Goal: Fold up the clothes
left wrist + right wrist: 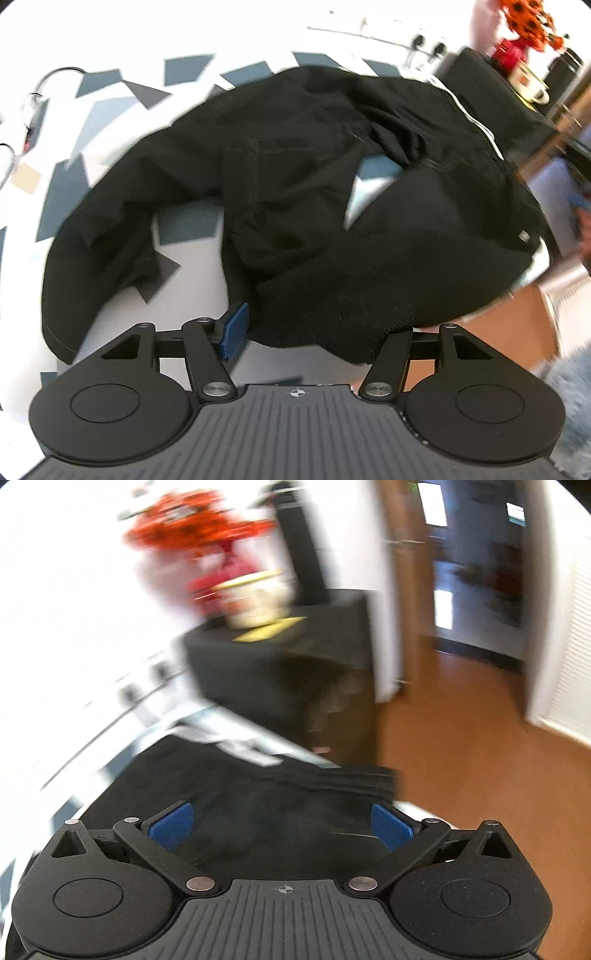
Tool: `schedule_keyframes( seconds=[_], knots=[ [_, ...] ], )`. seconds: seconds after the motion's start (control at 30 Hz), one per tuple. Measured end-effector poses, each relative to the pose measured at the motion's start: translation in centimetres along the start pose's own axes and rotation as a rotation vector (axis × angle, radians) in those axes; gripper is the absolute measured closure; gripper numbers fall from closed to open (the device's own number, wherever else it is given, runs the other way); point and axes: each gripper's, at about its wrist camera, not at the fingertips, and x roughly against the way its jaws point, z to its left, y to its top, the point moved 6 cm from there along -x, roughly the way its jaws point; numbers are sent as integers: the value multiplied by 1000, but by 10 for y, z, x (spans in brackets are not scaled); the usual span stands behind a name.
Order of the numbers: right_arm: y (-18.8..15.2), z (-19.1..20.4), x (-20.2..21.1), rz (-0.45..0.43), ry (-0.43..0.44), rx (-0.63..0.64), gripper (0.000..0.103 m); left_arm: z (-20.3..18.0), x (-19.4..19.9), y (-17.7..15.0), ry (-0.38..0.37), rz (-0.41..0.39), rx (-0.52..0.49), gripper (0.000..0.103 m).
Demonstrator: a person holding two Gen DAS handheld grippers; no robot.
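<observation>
Black garment, heavy denim-like cloth, probably trousers or a jacket, lies crumpled on a white surface with grey-blue geometric patches. It fills the middle of the left wrist view, with one loose lobe trailing to 8 o'clock and a gap near centre where the patterned cover shows through.

Left gripper: jaws part-open. The blue pad at 7 o'clock is clear of the cloth; the other finger is hidden under the garment's near hem, so whether it touches the cloth I cannot tell. No pinch visible.

Right gripper: jaws spread wide, both blue pads showing, black fabric lying between and below them, not clamped. The view is heavily motion-blurred.

Background at 12–1 o'clock: black cabinet with a cream pot and orange flowers; wooden floor at 3 o'clock.

Progress: early, judging by the layout. The garment is still bunched, with no clean fold line or flat panel. Left to do: grab edges, spread flat, fold over, square up.
</observation>
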Motion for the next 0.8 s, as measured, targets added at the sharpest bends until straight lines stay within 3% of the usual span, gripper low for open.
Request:
schedule_keyframes(
  seconds=[0.17,0.23,0.3,0.37,0.47,0.63,0.8],
  knots=[
    [-36,86,-33,137,164,162,1,0,22,-1,-168,40,-38,37],
    [-57,119,-37,180,239,229,1,13,35,5,-183,-9,-28,29],
    [-77,149,-35,221,301,292,1,33,45,11,-155,-69,-1,21],
    [-96,177,-24,260,336,349,1,58,48,15,-102,-114,51,20],
    [-125,211,-25,313,362,396,1,105,41,16,36,-175,149,18],
    [-166,257,-33,381,341,455,1,162,12,15,240,-186,73,18],
    [-193,285,-52,409,251,414,1,197,-23,28,271,-166,40,18]
  ],
)
